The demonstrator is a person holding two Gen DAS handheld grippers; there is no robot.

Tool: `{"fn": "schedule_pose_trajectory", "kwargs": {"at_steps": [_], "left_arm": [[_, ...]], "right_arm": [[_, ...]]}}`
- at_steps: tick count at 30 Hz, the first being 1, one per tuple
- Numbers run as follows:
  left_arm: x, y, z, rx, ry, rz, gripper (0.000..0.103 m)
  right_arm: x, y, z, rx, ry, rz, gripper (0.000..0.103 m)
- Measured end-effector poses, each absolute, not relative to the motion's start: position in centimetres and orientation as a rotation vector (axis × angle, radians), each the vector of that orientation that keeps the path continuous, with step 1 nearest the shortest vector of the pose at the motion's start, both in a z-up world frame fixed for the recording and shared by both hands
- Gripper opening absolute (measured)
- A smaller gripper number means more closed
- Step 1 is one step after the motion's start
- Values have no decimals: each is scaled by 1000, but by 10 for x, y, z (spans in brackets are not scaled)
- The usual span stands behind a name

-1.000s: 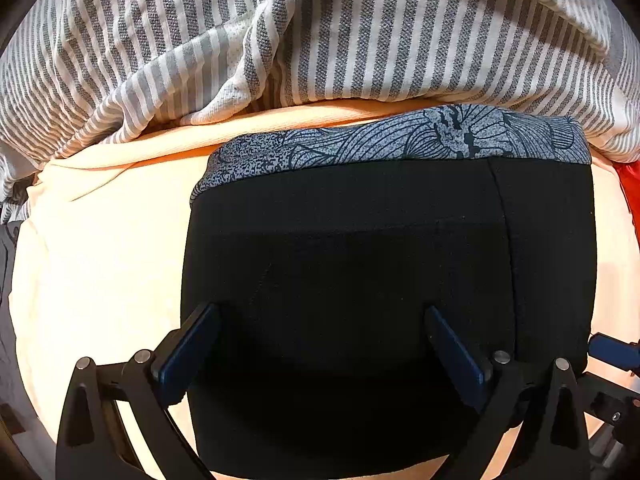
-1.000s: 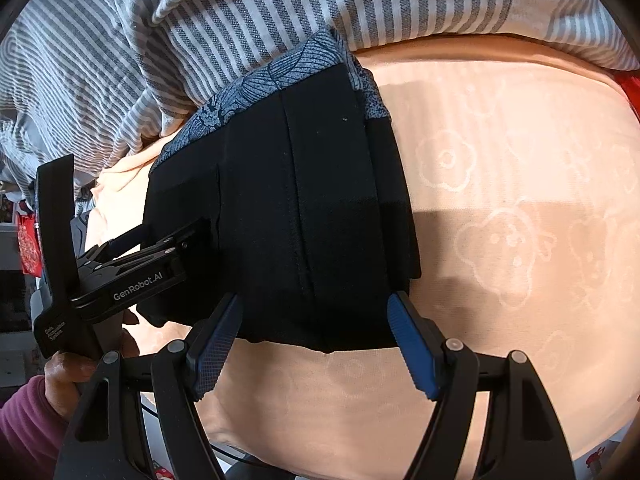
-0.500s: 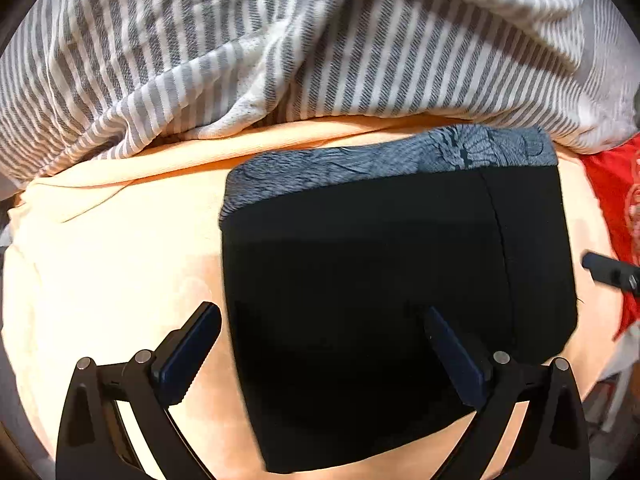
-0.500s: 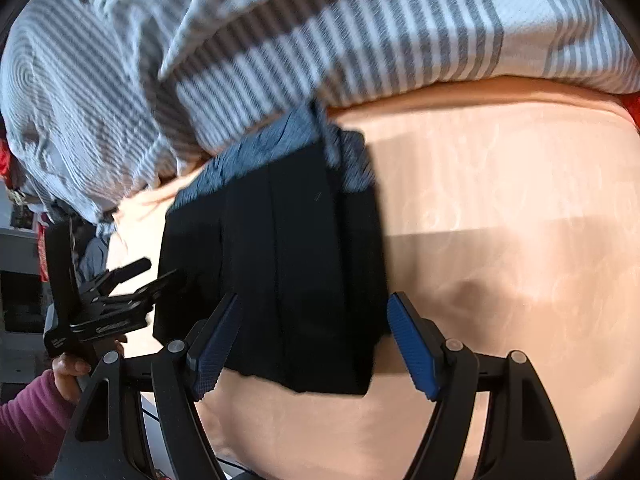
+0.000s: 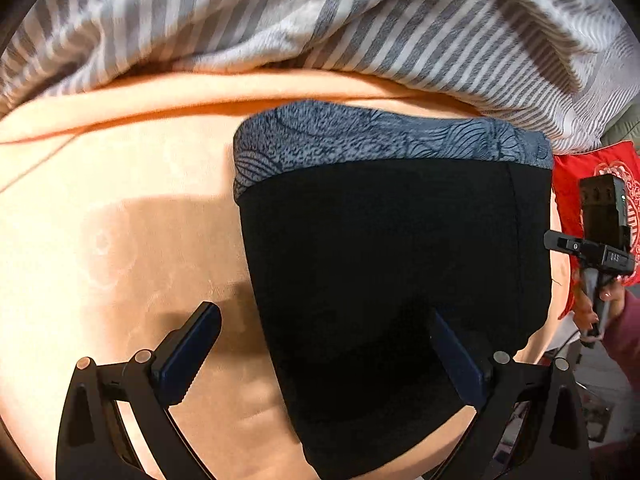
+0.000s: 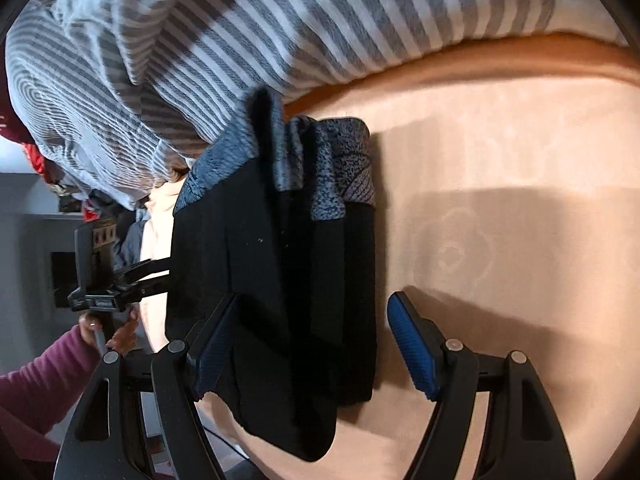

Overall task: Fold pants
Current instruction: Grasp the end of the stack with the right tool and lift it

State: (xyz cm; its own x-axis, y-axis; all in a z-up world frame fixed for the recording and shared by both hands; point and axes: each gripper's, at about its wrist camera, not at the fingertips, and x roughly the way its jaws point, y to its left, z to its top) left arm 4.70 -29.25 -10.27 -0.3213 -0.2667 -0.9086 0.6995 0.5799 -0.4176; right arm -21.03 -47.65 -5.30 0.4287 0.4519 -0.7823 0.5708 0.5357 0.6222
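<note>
The black pants lie folded into a compact rectangle on the peach bed sheet, with a blue-grey patterned waistband along the far edge. My left gripper is open and empty, hovering above the pants' near left edge. In the right wrist view the folded pants show as a stack with the waistband on top. My right gripper is open and empty, above the stack's near right part. Each gripper shows in the other's view, the right one and the left one.
A grey and white striped blanket is heaped along the far side of the bed, touching the waistband. A red cloth lies at the right bed edge. The bed's near edge drops off beyond the pants.
Both grippers have pulled back and up from the folded pants, the left drifting left and the right drifting right. The pants stay folded on the sheet.
</note>
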Motion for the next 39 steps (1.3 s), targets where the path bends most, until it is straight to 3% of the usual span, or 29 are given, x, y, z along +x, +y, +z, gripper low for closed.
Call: {"fn": "schedule_pose_trajectory", "kwargs": {"at_steps": [15,18,20,22,24,31,39], "left_arm": [[56,-309,-135,238,1697,-1027,102],[45,-306,-125,243,1654,-1007,92],[40,-308,-112,243,1626,-1007,81],[39,-306,-103,242,1606,-1001,72],[36,-304,-91,233,1582,-1002,66],[37,-291,-53,237,1554,-1013,66],[-34,-293,-22,269,1527,-1023,66]], "right_arm": [[-202,-498,-85,1251,1119,68,78],[-207,-500,-84,1314,1129,16,65],[-212,-500,-79,1333,1110,4,48],[-218,-500,-72,1352,1085,-1,43],[-218,-496,-62,1355,1071,-1,42],[-238,-483,-28,1395,1002,35,41],[-285,-468,12,1365,979,25,41]]}}
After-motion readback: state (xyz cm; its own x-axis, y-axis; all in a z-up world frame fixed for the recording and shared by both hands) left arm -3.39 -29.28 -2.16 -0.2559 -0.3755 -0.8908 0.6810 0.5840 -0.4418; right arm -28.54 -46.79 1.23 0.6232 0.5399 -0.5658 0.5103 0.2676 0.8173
